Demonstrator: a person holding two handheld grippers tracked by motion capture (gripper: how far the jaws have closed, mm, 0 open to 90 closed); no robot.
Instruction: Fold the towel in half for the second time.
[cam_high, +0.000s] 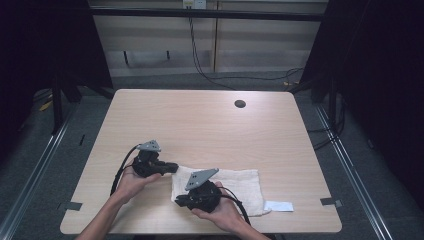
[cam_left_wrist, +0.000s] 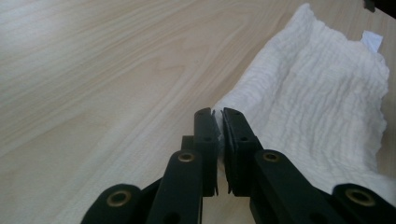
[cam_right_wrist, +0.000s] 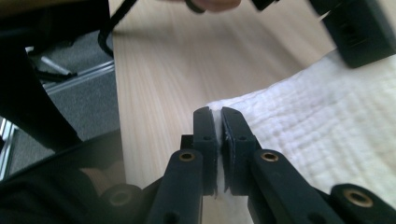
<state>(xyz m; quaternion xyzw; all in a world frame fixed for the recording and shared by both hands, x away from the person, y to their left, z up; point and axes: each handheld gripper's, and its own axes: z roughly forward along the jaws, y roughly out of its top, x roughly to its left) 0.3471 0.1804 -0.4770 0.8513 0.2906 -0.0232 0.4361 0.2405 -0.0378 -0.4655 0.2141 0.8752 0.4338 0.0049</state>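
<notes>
A white crinkled towel (cam_high: 235, 182) lies flat near the table's front edge. My left gripper (cam_high: 175, 167) points right at the towel's far left corner. In the left gripper view the left gripper (cam_left_wrist: 218, 112) is shut, with a thin fold of the towel (cam_left_wrist: 317, 102) pinched between its pads. My right gripper (cam_high: 177, 201) points left at the towel's near left corner. In the right gripper view the right gripper (cam_right_wrist: 218, 111) is shut on the edge of the towel (cam_right_wrist: 336, 121). The left gripper's black body (cam_right_wrist: 359, 32) looms at the upper right of that view.
A small white label (cam_high: 278, 205) lies by the towel's right end. A round cable hole (cam_high: 240, 103) sits at the far side of the wooden table (cam_high: 200, 120). Grey tape marks (cam_high: 331, 202) flank the front corners. Dark curtains stand on both sides.
</notes>
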